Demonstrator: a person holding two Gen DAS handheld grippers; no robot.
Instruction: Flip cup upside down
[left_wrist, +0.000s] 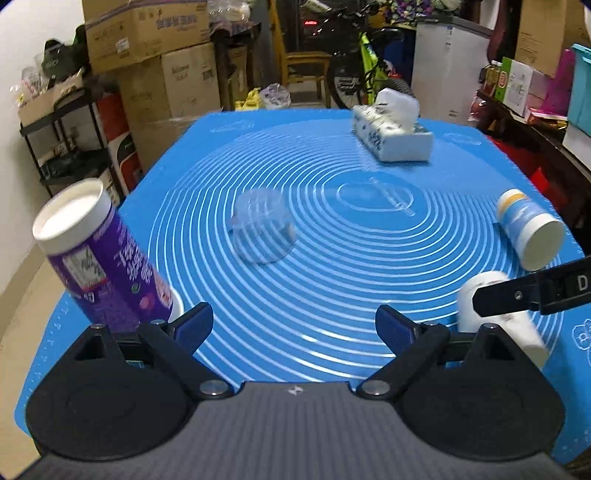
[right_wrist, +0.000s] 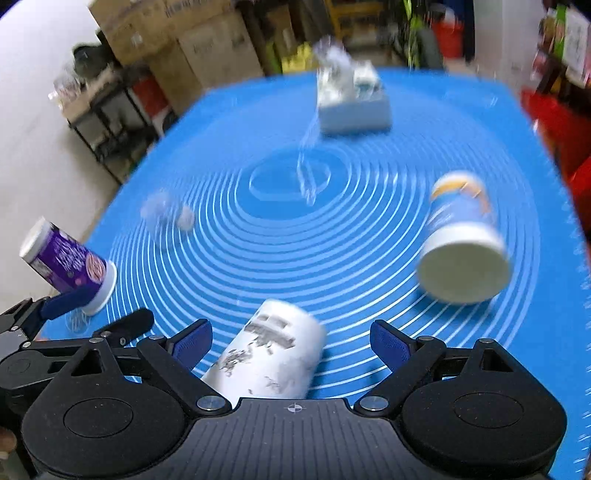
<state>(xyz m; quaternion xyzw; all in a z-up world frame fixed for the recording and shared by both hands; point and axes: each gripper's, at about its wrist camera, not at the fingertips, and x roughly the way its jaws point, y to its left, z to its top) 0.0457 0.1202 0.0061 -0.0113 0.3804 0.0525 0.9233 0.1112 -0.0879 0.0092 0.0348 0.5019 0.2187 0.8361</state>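
A white paper cup with grey print (right_wrist: 269, 354) lies on its side on the blue mat (right_wrist: 332, 236), between the wide-apart fingers of my right gripper (right_wrist: 291, 341), nearer the left finger. It also shows in the left wrist view (left_wrist: 495, 314), partly behind the right gripper's finger (left_wrist: 517, 295). My left gripper (left_wrist: 293, 326) is open and empty. A purple cup (left_wrist: 99, 258) stands upside down and tilted just left of it. A blue and white cup (left_wrist: 528, 229) lies on its side at the right. A clear plastic cup (left_wrist: 262, 230) sits upside down near the mat's middle.
A tissue box (left_wrist: 391, 129) sits at the far side of the mat. Cardboard boxes (left_wrist: 147, 37), a black shelf (left_wrist: 74, 147) and a bicycle (left_wrist: 365, 70) stand beyond the table. A dark cluttered counter (left_wrist: 535, 122) is at the right.
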